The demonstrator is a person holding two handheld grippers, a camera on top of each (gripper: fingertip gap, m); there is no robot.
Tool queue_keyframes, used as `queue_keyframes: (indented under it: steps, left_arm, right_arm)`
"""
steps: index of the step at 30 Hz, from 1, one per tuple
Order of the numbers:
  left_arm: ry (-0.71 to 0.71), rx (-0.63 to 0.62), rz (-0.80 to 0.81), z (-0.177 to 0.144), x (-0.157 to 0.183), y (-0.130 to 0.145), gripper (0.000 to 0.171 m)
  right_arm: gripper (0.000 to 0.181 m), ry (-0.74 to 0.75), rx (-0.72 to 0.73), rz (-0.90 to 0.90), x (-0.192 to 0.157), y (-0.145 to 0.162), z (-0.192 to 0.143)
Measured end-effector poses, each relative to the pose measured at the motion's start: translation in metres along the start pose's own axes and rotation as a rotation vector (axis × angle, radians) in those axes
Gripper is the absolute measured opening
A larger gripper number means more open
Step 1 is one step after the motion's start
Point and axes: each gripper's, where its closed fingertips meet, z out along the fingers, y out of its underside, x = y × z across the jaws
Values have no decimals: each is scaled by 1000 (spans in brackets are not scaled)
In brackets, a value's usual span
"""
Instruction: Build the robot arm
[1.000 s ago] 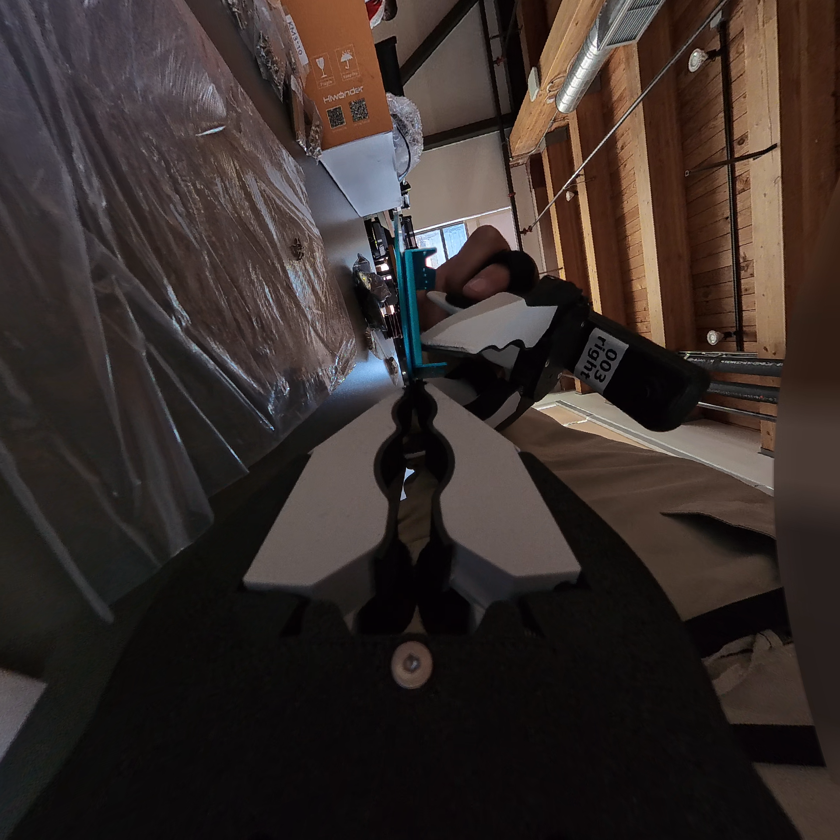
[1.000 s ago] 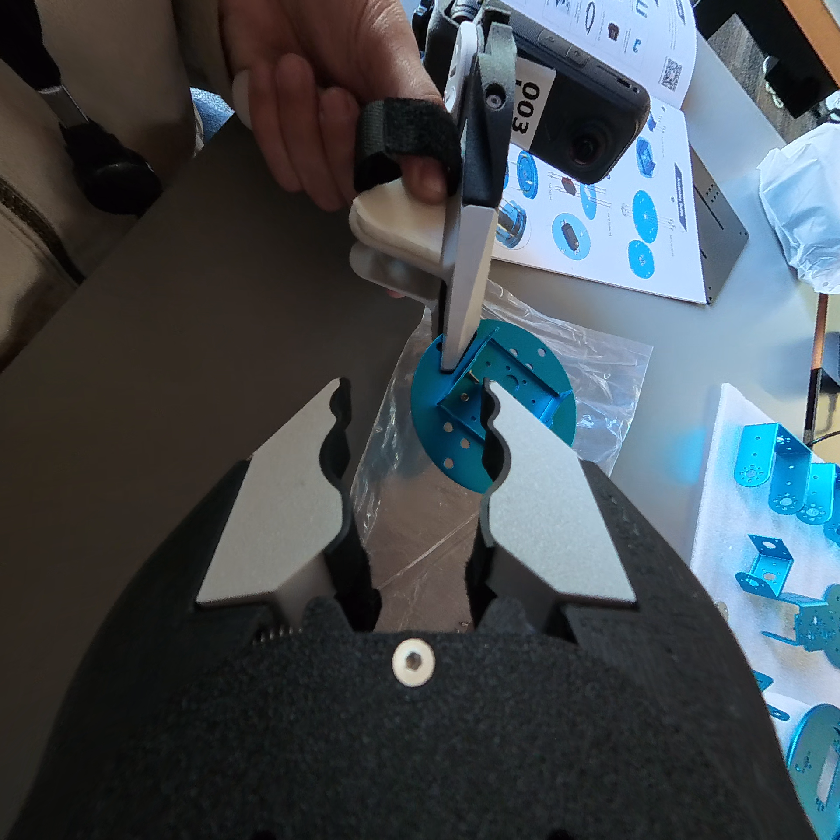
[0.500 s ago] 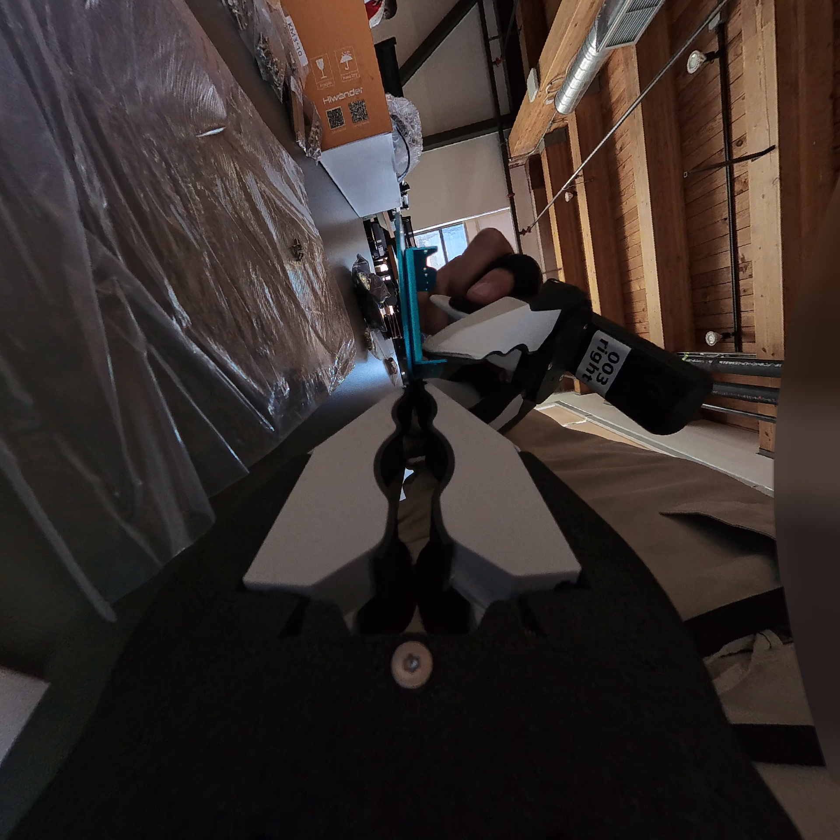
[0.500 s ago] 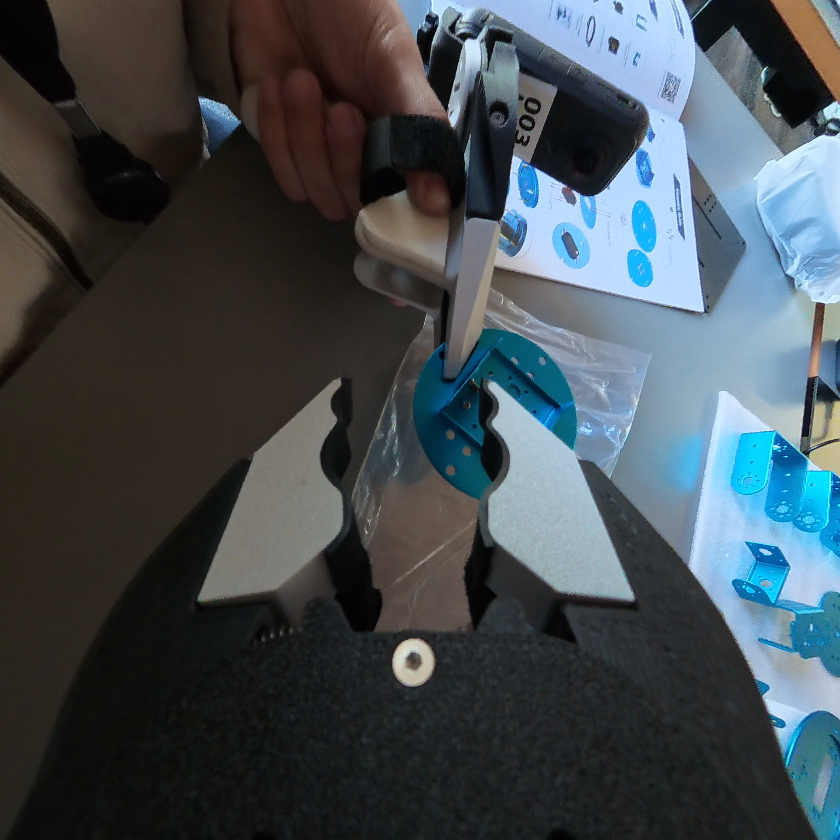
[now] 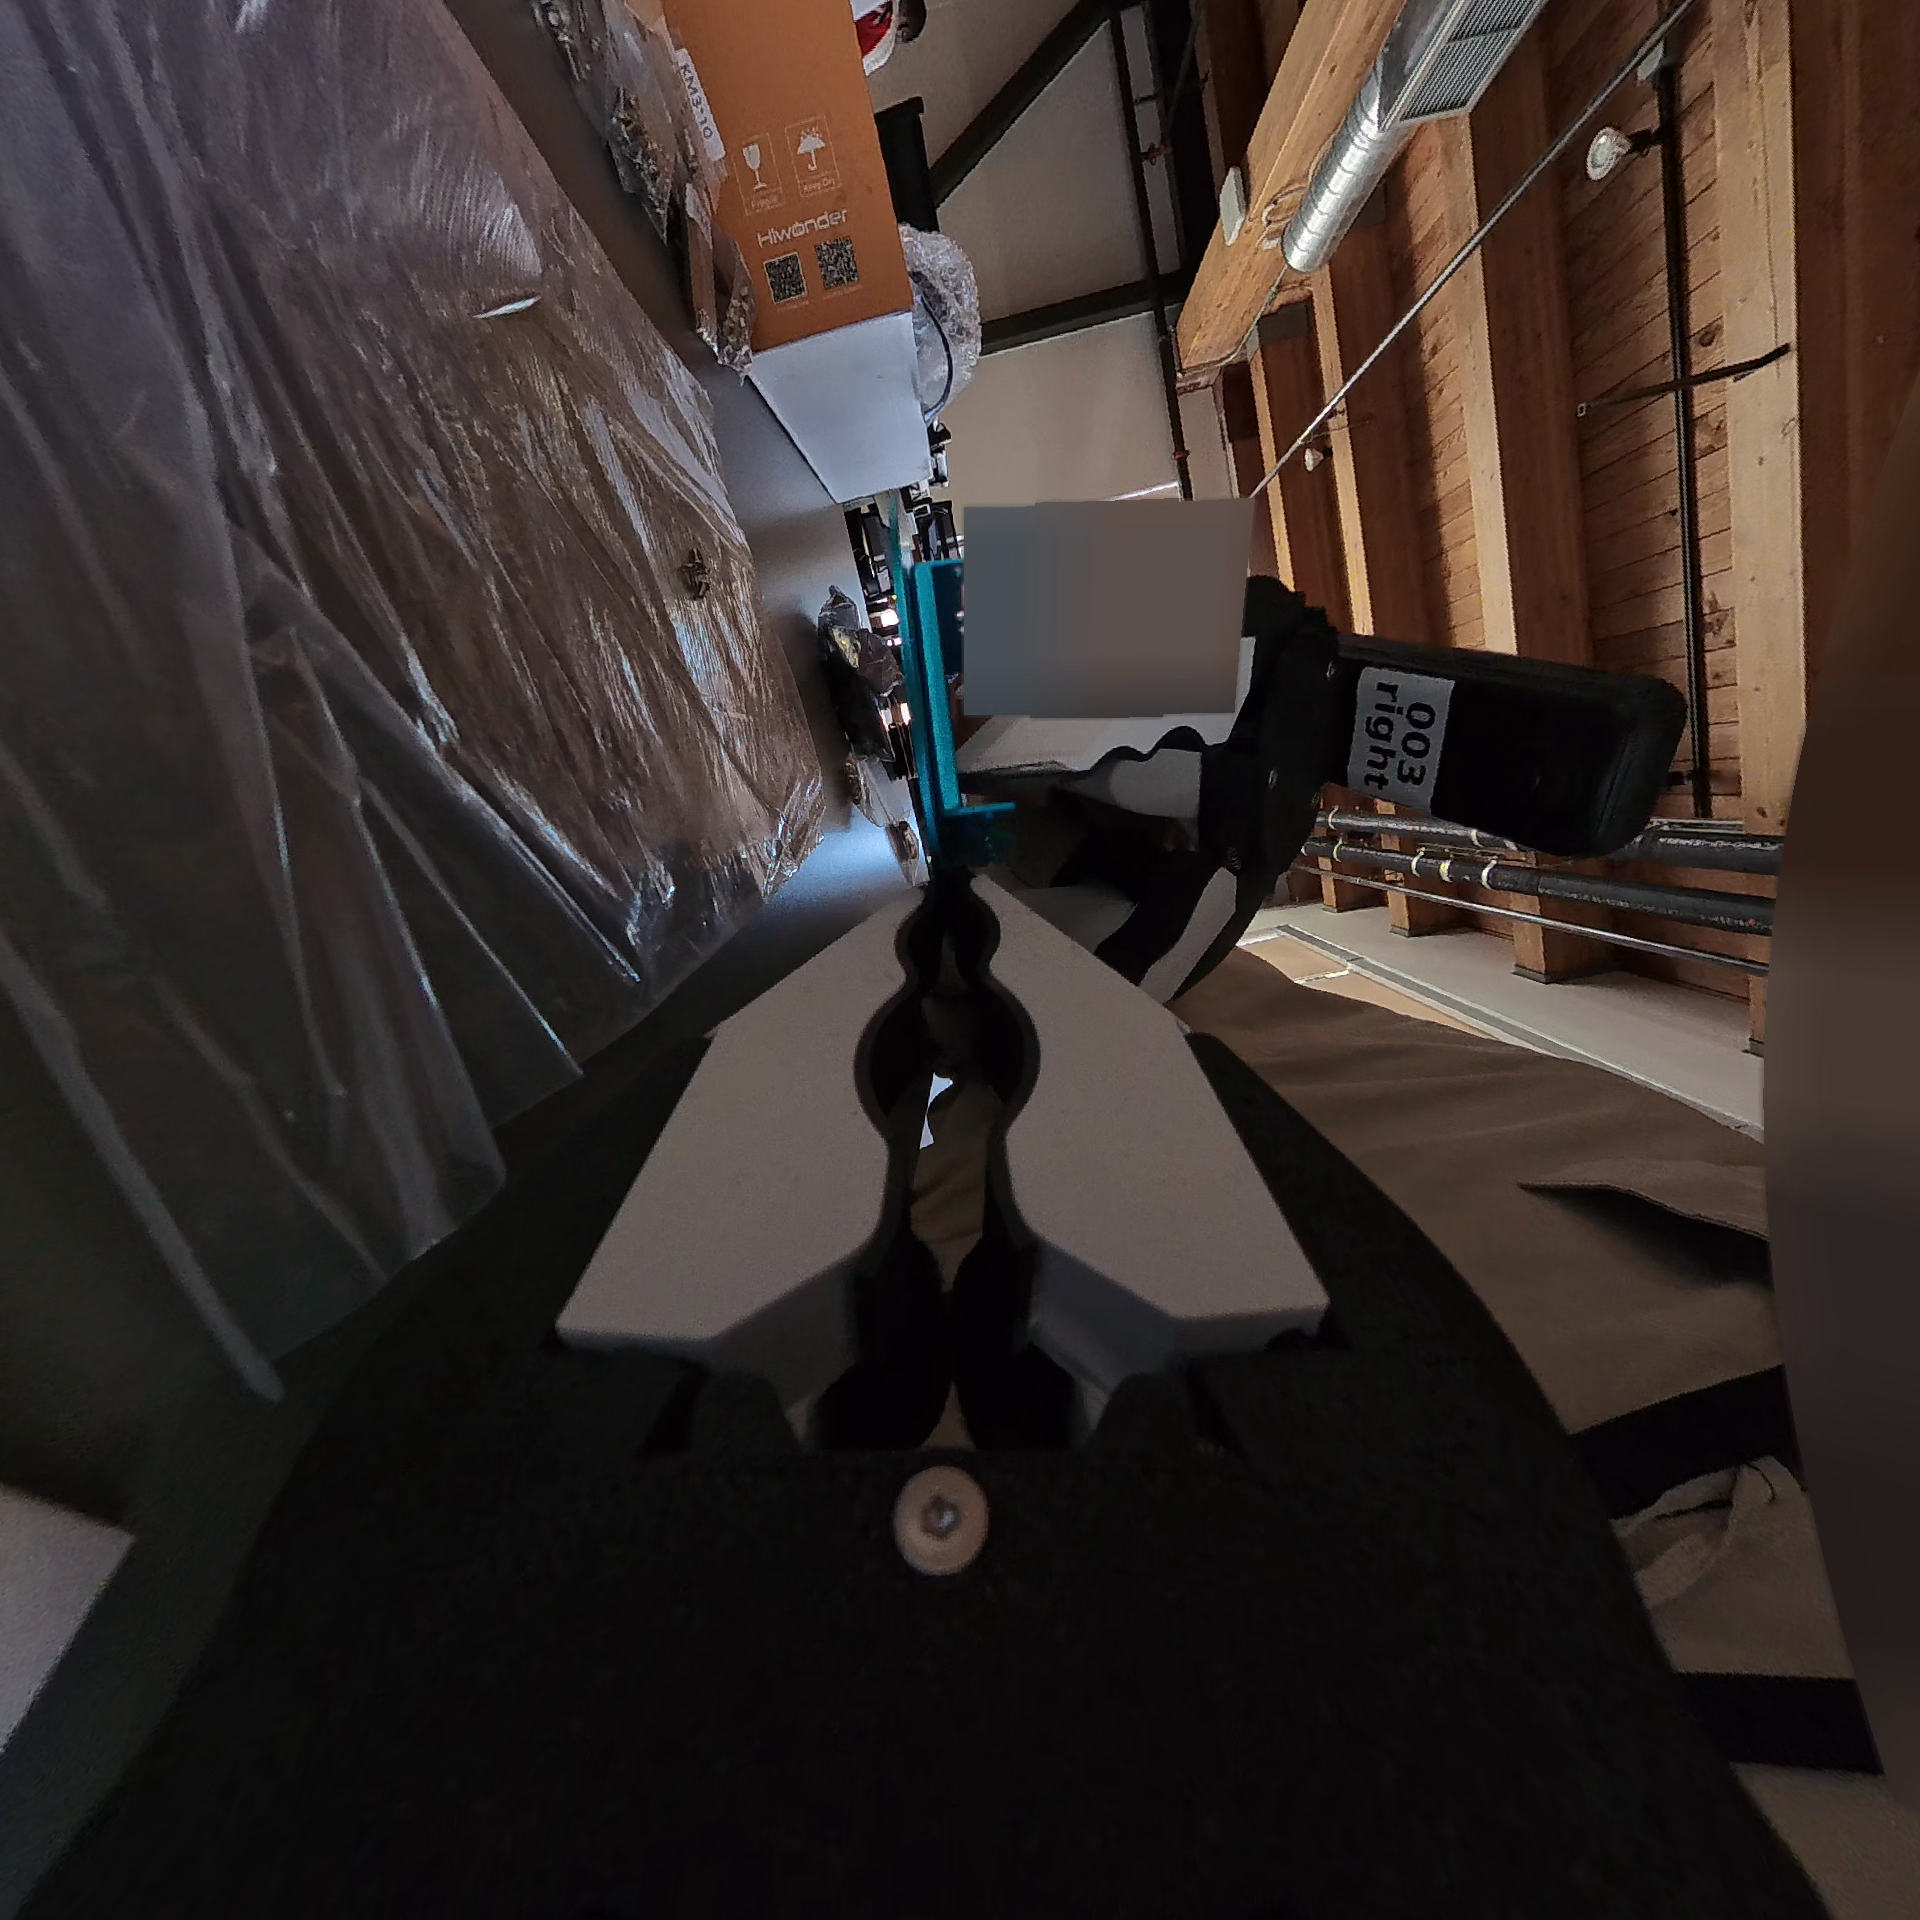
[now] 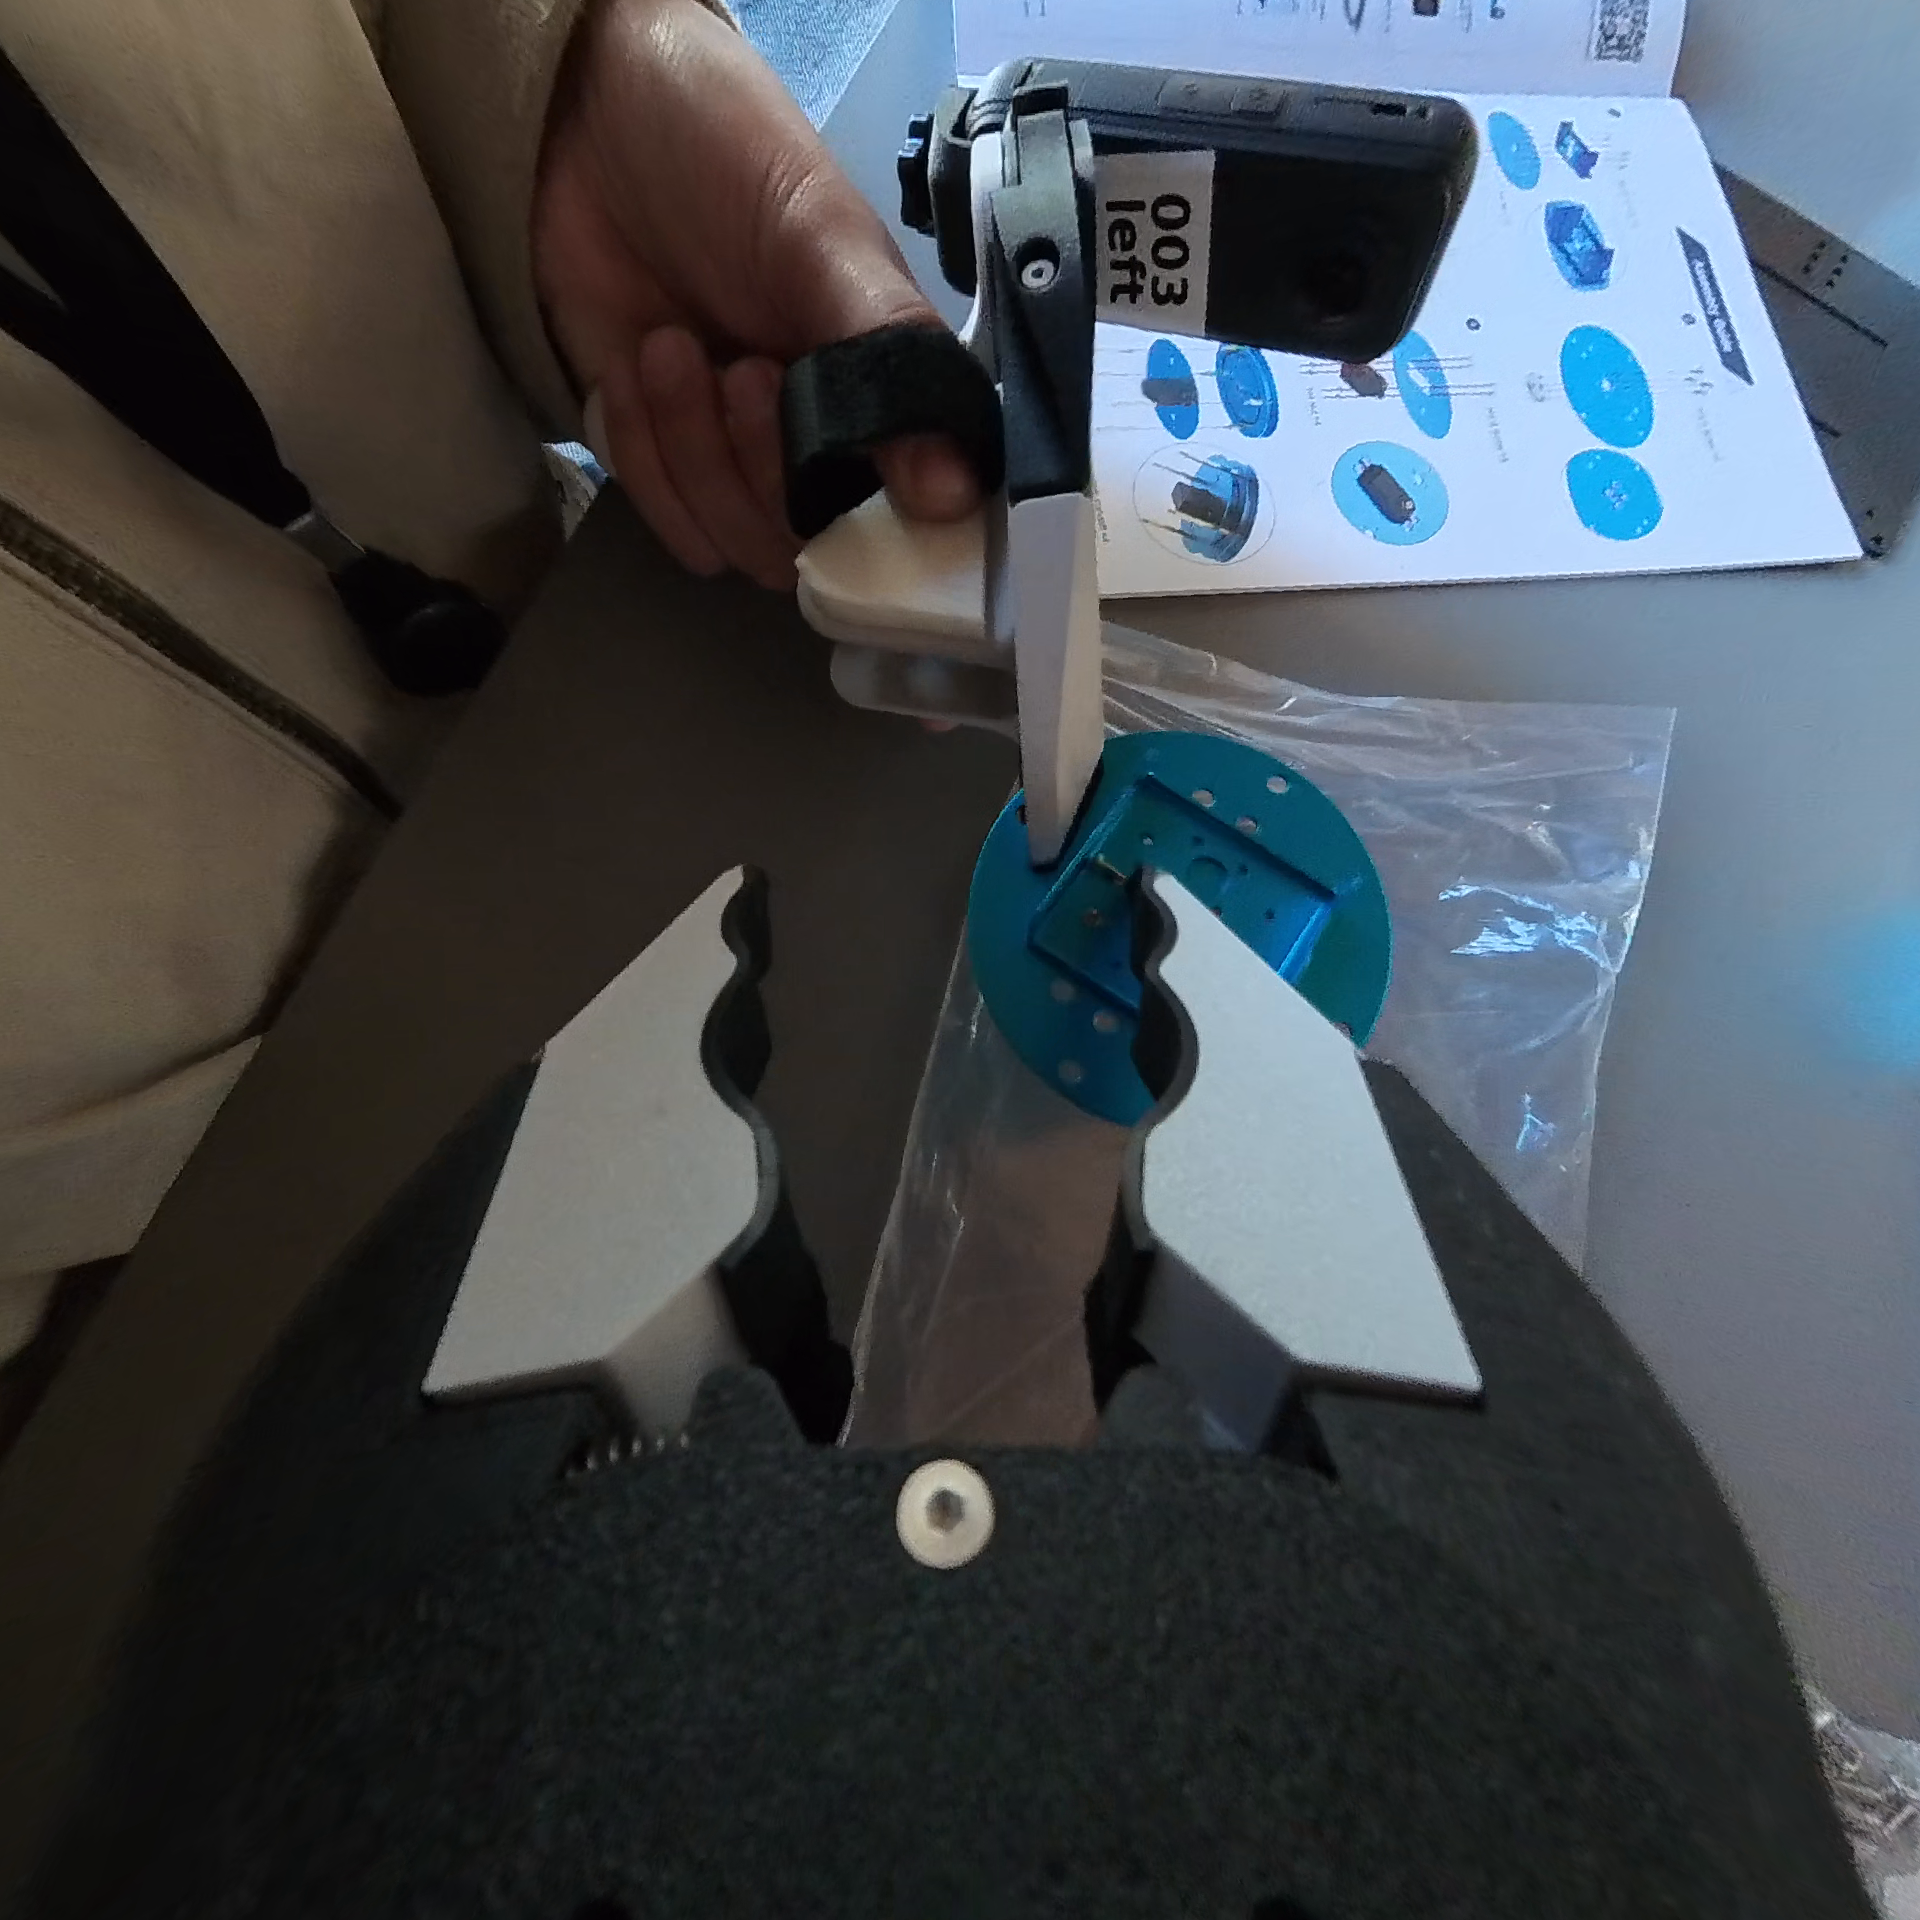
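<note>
- Lying at the far left of the left wrist view, a crumpled clear plastic sheet (image 5: 343,582) covers brown material, with an orange and white cardboard box (image 5: 821,260) beyond it.
- The left gripper (image 5: 954,883) is clamped on the edge of a round blue perforated metal disc with a square bracket (image 6: 1174,914).
- The right gripper (image 6: 940,883) is spread wide; its right finger (image 6: 1247,1060) covers part of the disc, the other stands apart.
- A clear plastic bag (image 6: 1455,831) lies beneath on the grey table (image 6: 1714,1143).
- A printed instruction sheet (image 6: 1507,416) lies behind.
</note>
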Motion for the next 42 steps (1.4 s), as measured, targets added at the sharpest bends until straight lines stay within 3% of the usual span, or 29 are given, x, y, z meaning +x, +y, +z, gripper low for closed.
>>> queue_keyframes:
  steps: [21, 24, 26, 29, 36, 42]
  left_arm:
    - [16, 5, -3, 0, 2, -1, 0]
    - [33, 7, -14, -1, 4, -1, 0]
    - [39, 13, -17, -2, 4, -2, 0]
    - [40, 16, 3, -4, 6, -3, 0]
    - [36, -26, 8, -4, 6, 4, 0]
    - [42, -31, -1, -3, 7, 6, 0]
  right_arm:
    - [63, 57, -30, -110, 0, 0, -1]
    - [52, 72, 19, -101, 4, -9, -12]
    - [31, 80, 47, -67, 11, -13, -22]
    - [16, 120, 96, -43, 16, -19, -28]
    - [31, 192, -46, -199, 9, 1, -6]
    - [25, 233, -49, -297, 10, -3, -6]
